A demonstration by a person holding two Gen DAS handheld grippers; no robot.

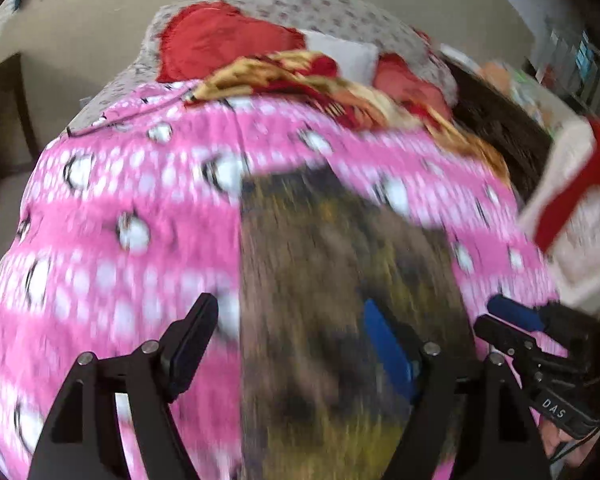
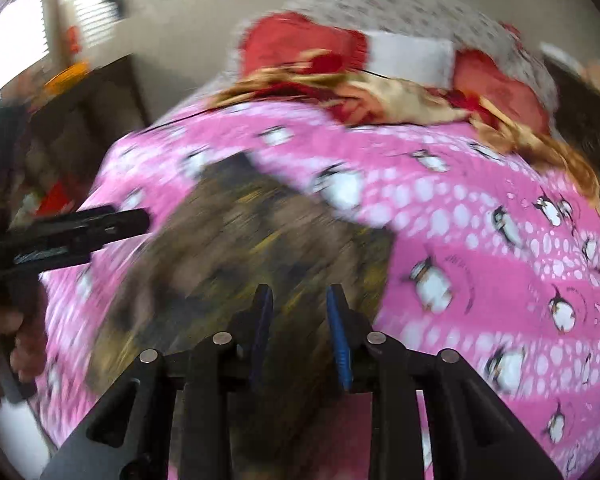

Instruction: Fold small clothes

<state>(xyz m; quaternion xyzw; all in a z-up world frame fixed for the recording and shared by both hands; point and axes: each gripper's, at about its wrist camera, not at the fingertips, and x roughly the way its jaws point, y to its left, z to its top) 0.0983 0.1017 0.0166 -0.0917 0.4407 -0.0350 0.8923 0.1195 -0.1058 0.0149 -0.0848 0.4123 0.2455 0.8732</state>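
A small brown-and-yellow garment lies flat on the pink penguin blanket covering the bed; it looks light, soft and limp, best pinched at corners. Left tongs gape wide and empty; right tongs stand slightly parted, holding nothing.

"DAS", seemingly, on right claw

Daylit, heavy motion blur, fisheye bend at edges.
Window blown out w/ glare; blanket near it smeared, far side sharper.
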